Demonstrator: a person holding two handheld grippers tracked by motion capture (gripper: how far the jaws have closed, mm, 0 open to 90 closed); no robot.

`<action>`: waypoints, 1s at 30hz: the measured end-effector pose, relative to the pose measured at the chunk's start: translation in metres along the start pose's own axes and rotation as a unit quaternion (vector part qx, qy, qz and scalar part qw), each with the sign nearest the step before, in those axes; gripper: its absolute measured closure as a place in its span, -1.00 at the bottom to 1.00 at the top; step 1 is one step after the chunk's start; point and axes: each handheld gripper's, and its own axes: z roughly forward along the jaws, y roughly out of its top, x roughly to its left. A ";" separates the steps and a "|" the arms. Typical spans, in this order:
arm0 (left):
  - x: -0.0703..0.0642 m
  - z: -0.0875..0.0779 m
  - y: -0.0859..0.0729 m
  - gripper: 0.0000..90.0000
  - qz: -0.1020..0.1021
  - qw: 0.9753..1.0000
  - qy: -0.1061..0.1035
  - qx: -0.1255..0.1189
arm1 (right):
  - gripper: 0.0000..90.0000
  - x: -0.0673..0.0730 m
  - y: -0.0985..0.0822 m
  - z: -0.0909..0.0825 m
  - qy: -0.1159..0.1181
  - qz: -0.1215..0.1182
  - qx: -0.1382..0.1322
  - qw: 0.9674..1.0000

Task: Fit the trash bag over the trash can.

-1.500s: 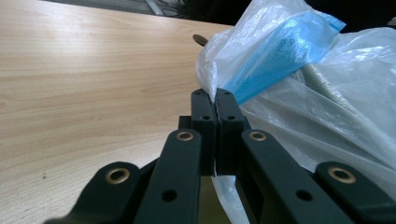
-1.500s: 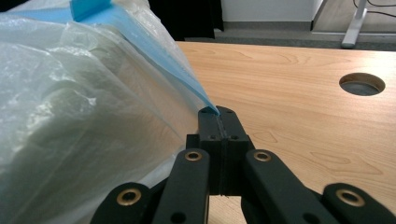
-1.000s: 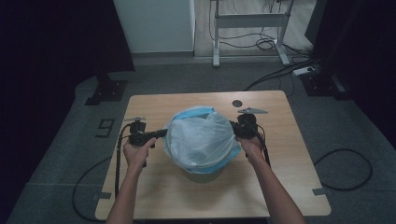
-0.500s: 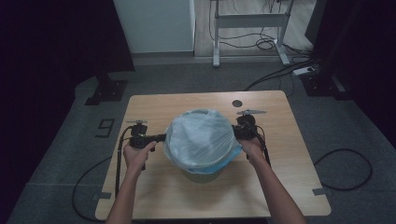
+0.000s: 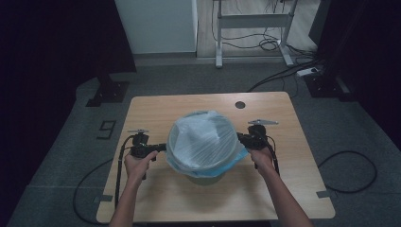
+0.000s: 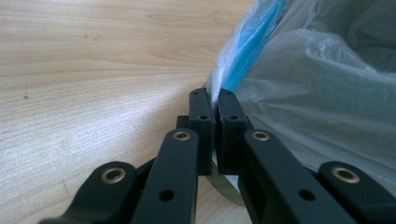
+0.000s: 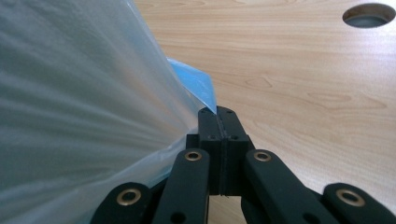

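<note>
The bag (image 5: pixel 203 139) has sunk lower over the bin (image 5: pixel 204 177), its edge pinched by the 2 closed grippers, left gripper (image 5: pixel 163 147) and right gripper (image 5: pixel 239 138).

Dim high view; bright, sharp gripper views.

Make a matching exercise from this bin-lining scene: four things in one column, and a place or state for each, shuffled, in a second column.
Things:
1. left gripper
2. right gripper
3. plastic bag
4. round hole

Places or states:
A. stretched open over the rim of the bin
B. in the table top, beyond the bag in the high view
C. shut on the bag's edge at the left in the high view
D. shut on the bag's edge at the right in the high view

Pairs: 1-C, 2-D, 3-A, 4-B
</note>
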 end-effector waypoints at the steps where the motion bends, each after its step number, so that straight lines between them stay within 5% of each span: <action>1: 0.000 0.000 0.000 0.91 0.000 1.000 0.000 0.000 | 0.98 0.000 0.000 0.000 0.000 0.000 0.000 1.000; 10: -0.002 -0.002 -0.004 0.89 0.005 1.000 -0.007 -0.011 | 0.95 -0.007 -0.018 -0.003 -0.006 0.007 0.001 1.000; 13: -0.003 -0.003 -0.004 0.88 0.006 1.000 -0.007 -0.012 | 0.68 -0.006 -0.016 -0.011 -0.020 0.003 -0.023 1.000; 14: -0.003 -0.003 -0.005 0.87 0.009 1.000 -0.006 -0.014 | 0.50 -0.006 -0.015 -0.025 -0.024 -0.003 -0.058 0.998; 20: -0.006 -0.008 -0.006 0.87 0.022 0.999 0.000 -0.028 | 0.15 -0.003 -0.019 -0.067 -0.013 -0.018 -0.125 0.992; 23: -0.007 -0.010 -0.006 0.88 0.024 0.999 0.002 -0.034 | 0.14 -0.004 -0.020 -0.079 0.003 -0.023 -0.138 0.990; 30: -0.008 -0.012 -0.007 0.88 0.031 0.999 0.006 -0.044 | -0.10 0.012 -0.034 -0.109 0.114 -0.085 -0.144 0.979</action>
